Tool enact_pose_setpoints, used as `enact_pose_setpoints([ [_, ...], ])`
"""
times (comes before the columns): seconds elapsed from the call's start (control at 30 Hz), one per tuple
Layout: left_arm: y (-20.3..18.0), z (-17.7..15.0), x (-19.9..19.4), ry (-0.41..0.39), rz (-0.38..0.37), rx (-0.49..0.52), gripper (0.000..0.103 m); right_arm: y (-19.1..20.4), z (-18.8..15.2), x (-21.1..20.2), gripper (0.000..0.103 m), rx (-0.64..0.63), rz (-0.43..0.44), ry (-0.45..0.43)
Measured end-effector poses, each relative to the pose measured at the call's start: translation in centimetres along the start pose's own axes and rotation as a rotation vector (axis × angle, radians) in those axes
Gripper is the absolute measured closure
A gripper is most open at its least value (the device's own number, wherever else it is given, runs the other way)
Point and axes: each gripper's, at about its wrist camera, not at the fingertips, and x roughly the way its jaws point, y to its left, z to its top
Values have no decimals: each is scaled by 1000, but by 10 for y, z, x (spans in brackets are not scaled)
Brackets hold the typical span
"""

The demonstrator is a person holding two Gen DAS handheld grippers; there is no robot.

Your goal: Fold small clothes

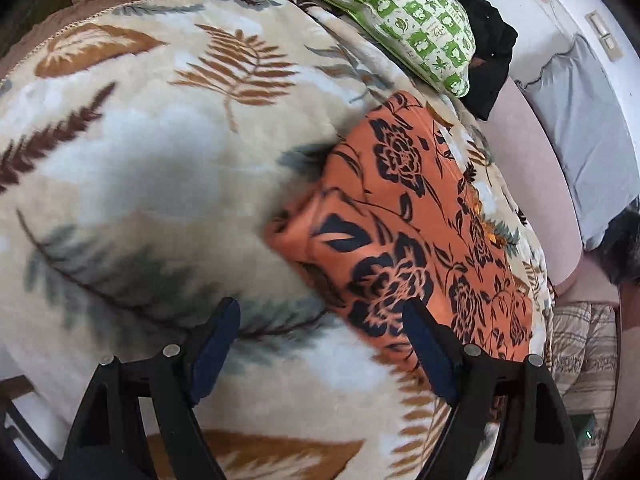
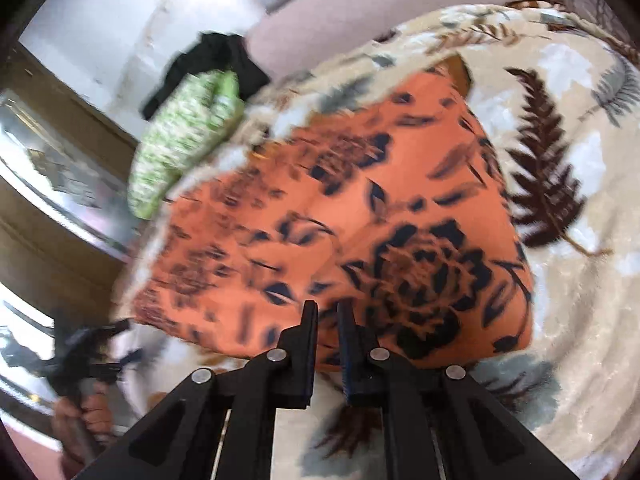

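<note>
An orange garment with a dark floral print (image 1: 404, 248) lies partly folded on a leaf-patterned blanket (image 1: 152, 184). My left gripper (image 1: 320, 312) is open and empty, hovering over the garment's near left edge. In the right wrist view the same garment (image 2: 360, 216) fills the middle. My right gripper (image 2: 328, 312) has its jaws nearly together with a narrow gap, at the garment's near edge; I cannot tell whether cloth is pinched. The left gripper also shows, blurred, in the right wrist view (image 2: 120, 340), held in a hand.
A green-and-white patterned pillow (image 1: 400, 12) and a black cloth (image 1: 488, 44) lie at the blanket's far edge. A pink mattress (image 1: 536, 200), a grey pillow (image 1: 588, 136) and a white wall lie to the right. A wooden frame (image 2: 60, 148) stands beyond the bed.
</note>
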Motion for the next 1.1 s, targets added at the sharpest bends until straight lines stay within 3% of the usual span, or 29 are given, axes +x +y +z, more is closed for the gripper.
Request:
enact_pose_setpoints([
  [0.07,-5,-2,15,17,36,-19,19,7,3,-8,90,-28,24,-36],
  [0.23,-26,2,25,-63,101,-23,18,10,9,-13,90,3,48,-70],
  [0.37,-44,9,40,-68,73,-42,18,0,11,4,90,59,-55,-19],
  [0.43,-49,12,48,-71,80,-52,18,-11,7,30,90,89,-141,107],
  [0.57,-52,19,56,-79,97,-37,18,-26,9,26,88,200,-33,114],
  [0.63,-54,20,56,-89,95,-27,18,-30,9,21,65,243,44,94],
  [0.67,-54,20,56,-94,95,-23,18,-32,9,15,37,268,75,61],
  [0.7,-54,19,56,-99,97,-19,18,-32,8,11,30,280,103,31],
  [0.73,-56,19,56,-108,99,-14,21,-31,7,4,30,288,124,-15],
  [0.83,-60,19,55,-122,107,-5,44,-14,12,-22,30,187,84,-134],
  [0.93,-64,21,55,-129,102,11,45,-10,14,-40,30,178,97,-188],
  [1.03,-58,23,63,-109,71,-21,34,-20,18,-50,30,231,147,-185],
  [1.1,-52,24,64,-138,24,-62,34,-28,17,-55,30,265,163,-176],
])
